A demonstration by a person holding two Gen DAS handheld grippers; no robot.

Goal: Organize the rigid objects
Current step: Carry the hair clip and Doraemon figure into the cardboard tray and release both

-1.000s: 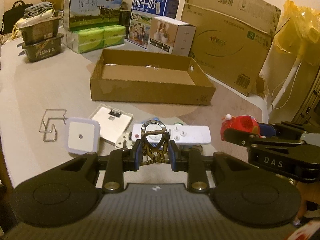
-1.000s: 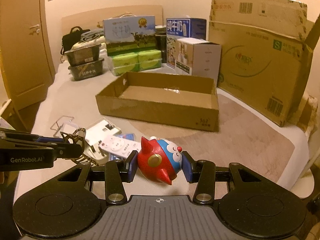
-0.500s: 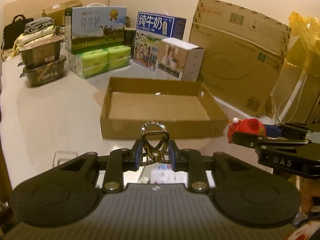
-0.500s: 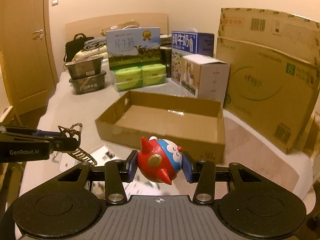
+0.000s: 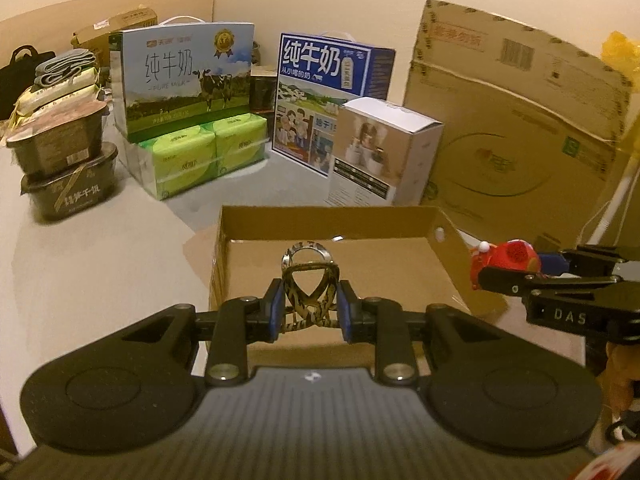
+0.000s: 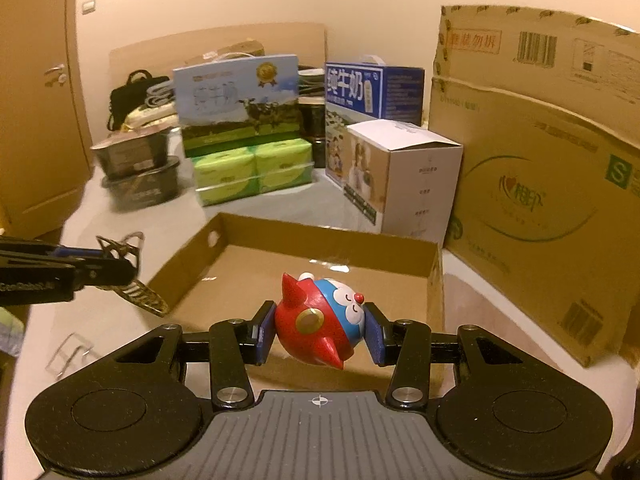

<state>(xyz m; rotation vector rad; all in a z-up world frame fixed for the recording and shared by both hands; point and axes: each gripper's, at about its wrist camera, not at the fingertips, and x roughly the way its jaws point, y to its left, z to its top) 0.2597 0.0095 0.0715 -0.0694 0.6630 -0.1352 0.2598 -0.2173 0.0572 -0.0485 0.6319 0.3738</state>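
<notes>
The cardboard tray (image 5: pixel 452 240) is the landmark here: a shallow open box lying on the pale table (image 5: pixel 100 264), its bare floor showing.

Far left of the tray, two dark food tubs (image 5: pixel 68 164) stand stacked. Behind the tray's left corner a milk carton with a cow picture (image 5: pixel 182 80) sits on green tissue packs (image 5: pixel 200 156). Behind the tray's middle stand a blue milk box (image 5: pixel 332 80) and a white box (image 5: pixel 384 156); to the tray's right rear a big cardboard carton (image 5: pixel 520 120) leans upright.

The left gripper (image 5: pixel 307 310) is closed tight on a metal hair clip (image 5: pixel 308 280), holding it above the tray's near wall. The clip's long axis runs along the fingers, away from the camera, with its rounded loop end pointing forward over the tray floor. In the right wrist view the clip (image 6: pixel 132 276) hangs beside the tray's left wall, tilted.

The right gripper (image 6: pixel 318 330) is clamped on a red and blue cat toy (image 6: pixel 320 320), pads pressing both its sides, above the tray's near edge. The toy lies tipped, its face turned to the right and its red points aimed up-left and down.
</notes>
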